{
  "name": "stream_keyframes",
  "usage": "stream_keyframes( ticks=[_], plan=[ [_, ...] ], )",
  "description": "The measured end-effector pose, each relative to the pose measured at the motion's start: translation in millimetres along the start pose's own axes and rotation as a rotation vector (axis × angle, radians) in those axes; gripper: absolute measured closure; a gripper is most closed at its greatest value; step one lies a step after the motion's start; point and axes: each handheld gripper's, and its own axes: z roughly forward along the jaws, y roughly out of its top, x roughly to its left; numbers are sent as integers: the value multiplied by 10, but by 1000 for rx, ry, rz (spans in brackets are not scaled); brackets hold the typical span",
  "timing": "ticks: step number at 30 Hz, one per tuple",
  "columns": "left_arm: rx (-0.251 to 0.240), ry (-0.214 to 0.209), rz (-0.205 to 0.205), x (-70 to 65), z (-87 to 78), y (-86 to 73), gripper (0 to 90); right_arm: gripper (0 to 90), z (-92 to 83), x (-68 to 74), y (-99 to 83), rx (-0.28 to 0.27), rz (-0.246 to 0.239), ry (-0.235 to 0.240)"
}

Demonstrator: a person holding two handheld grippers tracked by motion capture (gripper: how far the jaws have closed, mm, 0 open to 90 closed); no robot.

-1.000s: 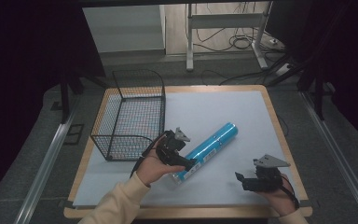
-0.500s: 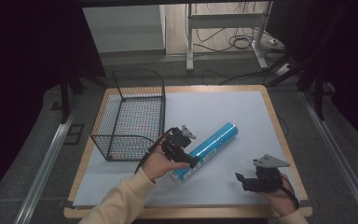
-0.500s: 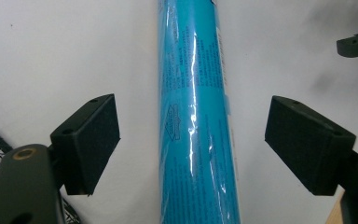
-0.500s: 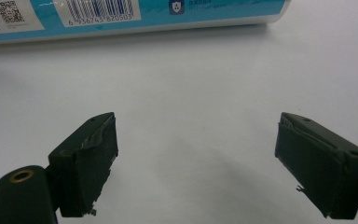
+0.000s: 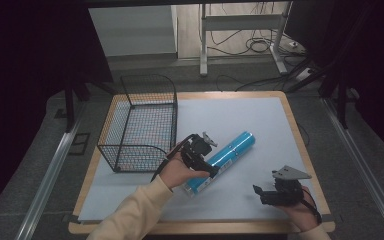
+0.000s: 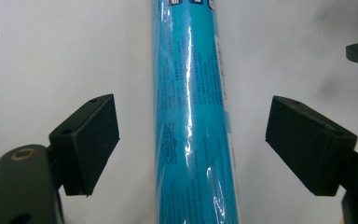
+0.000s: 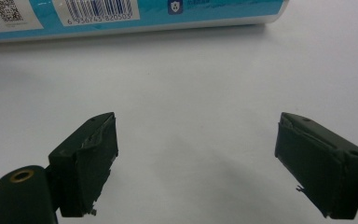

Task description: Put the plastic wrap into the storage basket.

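Observation:
A long blue tube (image 5: pixel 223 159) wrapped in shiny film lies diagonally on the white table top. My left gripper (image 5: pixel 211 161) hangs over its lower half, open, with one jaw on each side of the tube (image 6: pixel 193 116) and not touching it. My right gripper (image 5: pixel 258 192) rests near the table's front right, open and empty. In the right gripper view the tube's barcoded side (image 7: pixel 121 14) runs across the top, well beyond the jaws.
A black wire basket (image 5: pixel 139 125) stands at the table's left, just left of my left hand. The wooden table edge (image 5: pixel 200 227) runs along the front. White table surface (image 5: pixel 250 115) stretches beyond the tube to the back right.
My left gripper has shifted slightly right and settled over the tube's lower half. The right gripper and the tube have stayed in place.

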Motion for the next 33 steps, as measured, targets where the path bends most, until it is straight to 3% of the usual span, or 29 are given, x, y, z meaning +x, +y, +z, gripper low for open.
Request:
stream_keyframes(
  ticks=[15,20,33],
  plan=[
    [71,-12,13,-19,264,184,165,135,4,-4,-4,3,-1,4],
    [113,-12,34,-32,380,247,164,135,8,-1,-6,7,-2,5],
    [192,-21,35,-25,637,356,163,135,8,-7,-9,6,-2,9]
  ],
)
